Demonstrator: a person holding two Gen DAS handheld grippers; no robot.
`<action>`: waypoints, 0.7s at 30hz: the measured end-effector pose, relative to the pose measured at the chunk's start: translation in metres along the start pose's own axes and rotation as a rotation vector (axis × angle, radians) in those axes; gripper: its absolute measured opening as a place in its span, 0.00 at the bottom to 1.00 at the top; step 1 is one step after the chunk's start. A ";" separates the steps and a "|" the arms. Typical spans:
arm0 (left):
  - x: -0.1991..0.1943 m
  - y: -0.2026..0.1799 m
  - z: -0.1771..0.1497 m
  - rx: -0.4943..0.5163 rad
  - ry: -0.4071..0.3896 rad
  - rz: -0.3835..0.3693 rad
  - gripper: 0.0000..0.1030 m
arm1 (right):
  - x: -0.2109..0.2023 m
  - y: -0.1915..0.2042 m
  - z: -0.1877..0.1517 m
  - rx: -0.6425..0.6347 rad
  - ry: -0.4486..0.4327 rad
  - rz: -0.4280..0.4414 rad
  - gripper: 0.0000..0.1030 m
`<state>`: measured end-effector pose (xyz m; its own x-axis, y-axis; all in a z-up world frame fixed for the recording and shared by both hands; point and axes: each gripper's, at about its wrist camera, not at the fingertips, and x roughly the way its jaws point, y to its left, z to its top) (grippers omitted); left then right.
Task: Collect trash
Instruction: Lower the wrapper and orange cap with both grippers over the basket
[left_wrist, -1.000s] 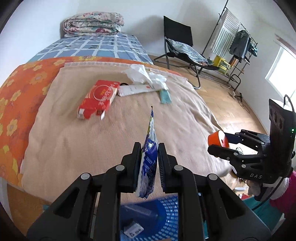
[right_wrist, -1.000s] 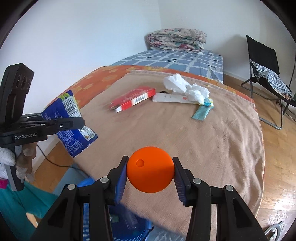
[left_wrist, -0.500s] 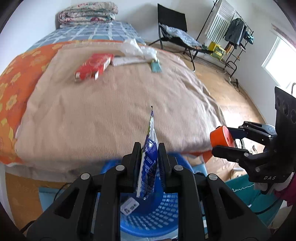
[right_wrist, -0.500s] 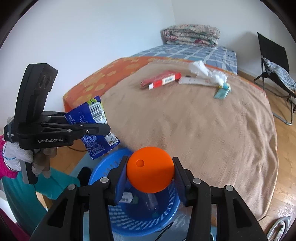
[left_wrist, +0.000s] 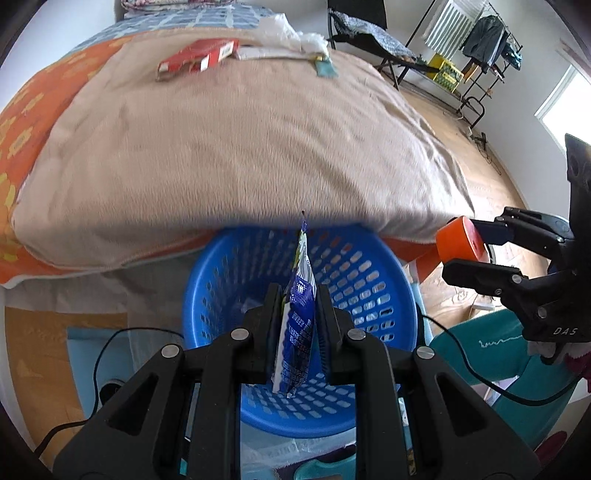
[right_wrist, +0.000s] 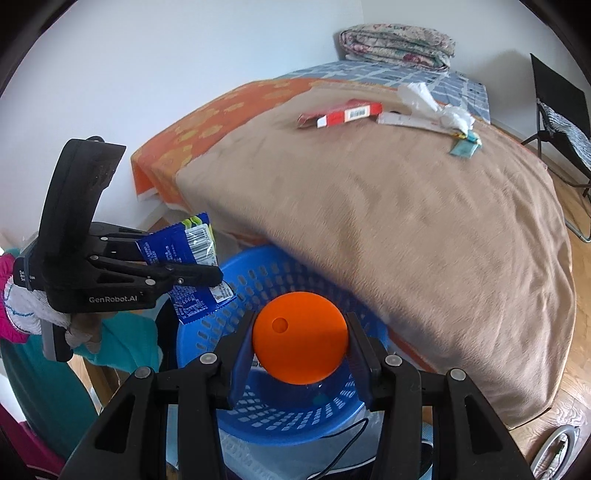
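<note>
My left gripper (left_wrist: 297, 295) is shut on a blue snack wrapper (left_wrist: 297, 325) and hangs over the blue perforated basket (left_wrist: 369, 273) at the foot of the bed. In the right wrist view the same wrapper (right_wrist: 192, 251) sits in the left gripper (right_wrist: 218, 275) above the basket's left rim (right_wrist: 207, 332). My right gripper (right_wrist: 300, 341) is shut on an orange round object (right_wrist: 300, 345) over the basket; the left wrist view shows that object (left_wrist: 460, 243) just right of the basket rim. On the bed lie a red box (left_wrist: 197, 59), crumpled white tissue (left_wrist: 284, 31) and a teal packet (left_wrist: 325, 70).
The bed with a tan blanket (left_wrist: 240, 147) overhangs the basket's far rim. Black cables (left_wrist: 110, 339) run over the floor beside the basket. A black folding chair (left_wrist: 365, 22) and a clothes rack (left_wrist: 480, 40) stand beyond the bed. A person's teal-clad leg (left_wrist: 491, 354) is at right.
Both grippers drew back from the bed and sank, tilting downward; the blue basket came fully into view beneath them. The wrapper and orange object stayed gripped.
</note>
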<state>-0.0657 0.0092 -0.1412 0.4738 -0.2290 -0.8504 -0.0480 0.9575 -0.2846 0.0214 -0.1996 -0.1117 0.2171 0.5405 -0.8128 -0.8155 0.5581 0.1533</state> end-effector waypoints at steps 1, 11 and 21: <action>0.001 0.000 -0.002 0.001 0.005 0.001 0.16 | 0.001 0.001 -0.001 -0.002 0.006 0.002 0.46; 0.016 0.002 -0.012 0.006 0.062 0.014 0.16 | 0.022 0.006 -0.011 -0.015 0.080 0.008 0.46; 0.025 0.003 -0.013 0.002 0.095 0.018 0.17 | 0.029 0.006 -0.011 -0.005 0.113 0.012 0.47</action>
<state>-0.0655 0.0043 -0.1687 0.3869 -0.2276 -0.8936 -0.0535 0.9619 -0.2682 0.0171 -0.1875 -0.1408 0.1453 0.4728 -0.8691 -0.8205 0.5484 0.1612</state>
